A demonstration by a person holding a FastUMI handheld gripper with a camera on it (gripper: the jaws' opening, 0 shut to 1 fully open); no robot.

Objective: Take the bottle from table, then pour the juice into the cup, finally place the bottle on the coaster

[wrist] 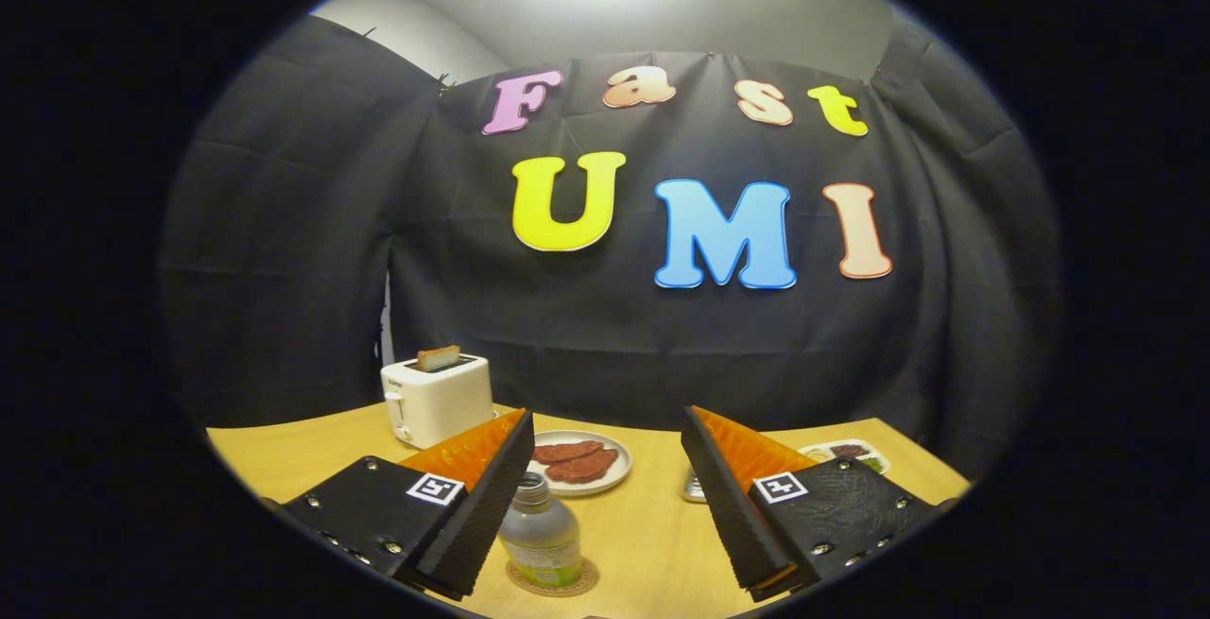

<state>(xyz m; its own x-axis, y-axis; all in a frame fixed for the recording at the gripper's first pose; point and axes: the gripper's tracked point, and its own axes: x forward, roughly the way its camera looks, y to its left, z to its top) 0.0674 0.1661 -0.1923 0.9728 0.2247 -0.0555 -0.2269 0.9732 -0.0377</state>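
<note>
While the gripper (605, 506) hung above the table (652, 543), its fingers stood wide apart with nothing clamped between them. The bottle (541, 536) stood upright just inside the left finger, low between the two, apparently clear of the pad, though the finger edge hid part of its side. It rested on a round woven coaster (556, 581), which showed around its base. The liquid level inside could not be read.

Just ahead of the fingers sat a white plate (579, 461) with reddish slices. Beside the right finger's inner edge a small metallic object (693, 487) showed; whether this was the cup could not be told. Beyond the left finger stood a white toaster (437, 400) with a slice of toast in its slot, and beyond the right finger a small tray of food (846, 454).

Risks, as judged: the bottle sat off-centre, much nearer the left finger. Closing from here would likely bring the left pad against it first and push it sideways, tipping it or sliding it off the coaster. Any sideways drift leftward could knock it likewise.

Pose: the tool was held roughly level, tilted slightly down toward the tabletop, fingers symmetric, looking across the table at the booth wall. The holding hand was behind the camera.
</note>
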